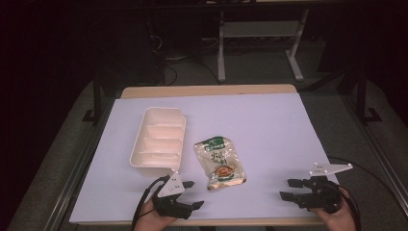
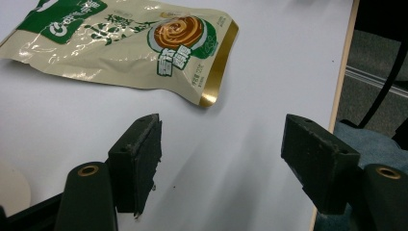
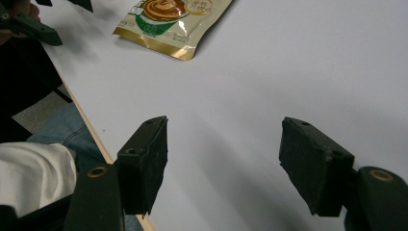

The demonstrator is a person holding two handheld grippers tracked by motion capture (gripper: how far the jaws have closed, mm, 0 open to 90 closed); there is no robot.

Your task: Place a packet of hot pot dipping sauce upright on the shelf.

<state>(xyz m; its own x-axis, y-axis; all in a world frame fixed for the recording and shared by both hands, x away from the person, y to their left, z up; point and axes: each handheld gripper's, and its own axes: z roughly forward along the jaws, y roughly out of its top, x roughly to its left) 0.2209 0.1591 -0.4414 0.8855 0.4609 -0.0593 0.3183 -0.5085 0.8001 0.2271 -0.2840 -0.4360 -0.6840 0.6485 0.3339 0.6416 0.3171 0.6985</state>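
The pouch lies on the table, right of the tray.

I count one snack pouch lying flat on my table, one white divided tray with four compartments, and two grippers, the left gripper and the right gripper.

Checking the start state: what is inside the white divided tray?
The white divided tray looks empty in the high view: its compartments show bare white floors. The near wall hides a strip of the nearest compartment.
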